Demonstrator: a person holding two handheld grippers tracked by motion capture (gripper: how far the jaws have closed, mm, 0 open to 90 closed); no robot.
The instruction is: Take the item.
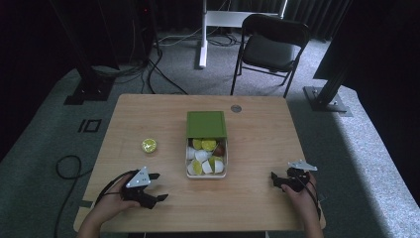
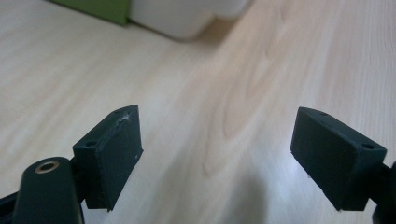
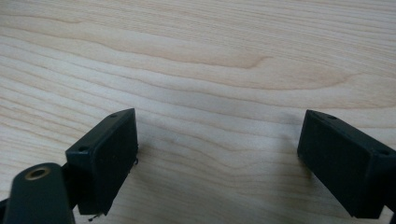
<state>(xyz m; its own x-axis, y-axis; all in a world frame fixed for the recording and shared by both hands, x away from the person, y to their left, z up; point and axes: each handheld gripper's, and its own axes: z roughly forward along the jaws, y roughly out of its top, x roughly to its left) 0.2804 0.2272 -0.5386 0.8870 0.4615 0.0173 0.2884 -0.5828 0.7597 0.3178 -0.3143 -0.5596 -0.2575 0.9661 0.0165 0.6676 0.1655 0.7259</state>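
A white box (image 1: 206, 174) with its green lid (image 1: 206, 123) swung back sits at the table's middle, holding several white and yellow-green capsules. One yellow-green capsule (image 1: 148, 145) lies alone on the wood left of the box. My left gripper (image 1: 159, 187) rests low at the front left, open, with bare wood between its jaws (image 2: 217, 154); the box's white corner (image 2: 180, 18) shows ahead of it. My right gripper (image 1: 274, 179) lies at the front right, open over bare wood (image 3: 219, 154), its tips pointing left toward the box.
The wooden table (image 1: 148, 109) has a small round grommet (image 1: 236, 108) near its far edge. Beyond it stand a black folding chair (image 1: 270, 47), a white stand leg (image 1: 202, 34) and dark frame posts (image 1: 329, 84). Cables lie on the grey floor at left (image 1: 67, 166).
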